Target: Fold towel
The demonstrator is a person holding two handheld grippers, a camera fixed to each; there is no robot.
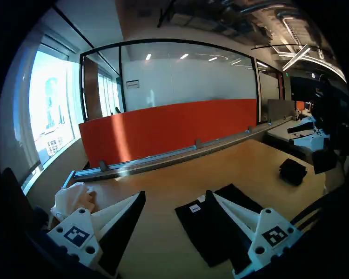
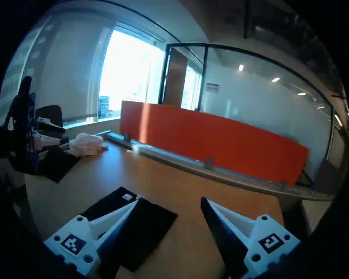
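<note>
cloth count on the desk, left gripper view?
3: flat black towel centre foreground; small bunched black cloth far right; crumpled pale cloth far left. The left gripper's fingers may hide more.

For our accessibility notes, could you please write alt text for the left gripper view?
A black towel lies flat on a wooden table, ahead of the left gripper, whose jaws stand open. A crumpled white cloth sits at left, an orange partition behind.
</note>
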